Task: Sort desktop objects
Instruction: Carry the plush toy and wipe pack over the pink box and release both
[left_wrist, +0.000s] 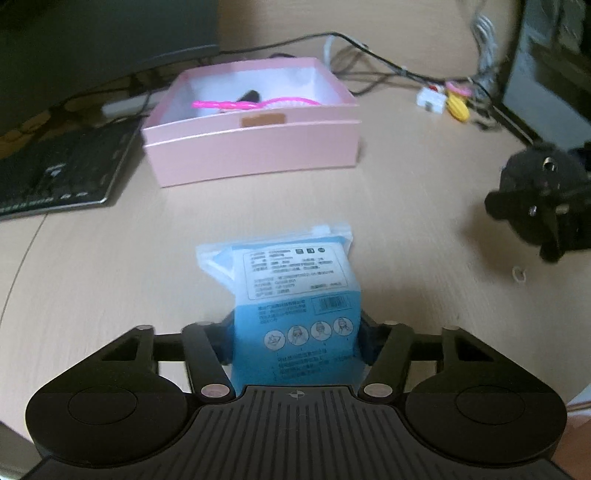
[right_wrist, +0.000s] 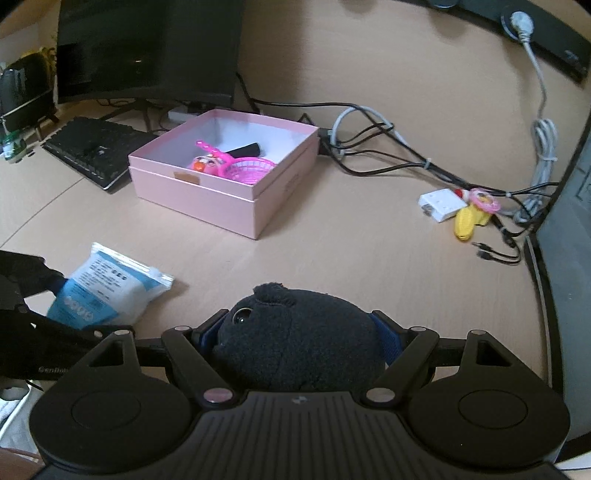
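My left gripper is shut on a blue and white mask packet, held above the desk in front of the open pink box. The same packet shows at the left of the right wrist view. My right gripper is shut on a black plush toy, which also shows at the right of the left wrist view. The pink box holds a pink toy net, a small pink figure and a black object.
A black keyboard and a monitor stand left of the box. Black and grey cables run behind it. A white adapter and a yellow toy lie at the right, near a dark case.
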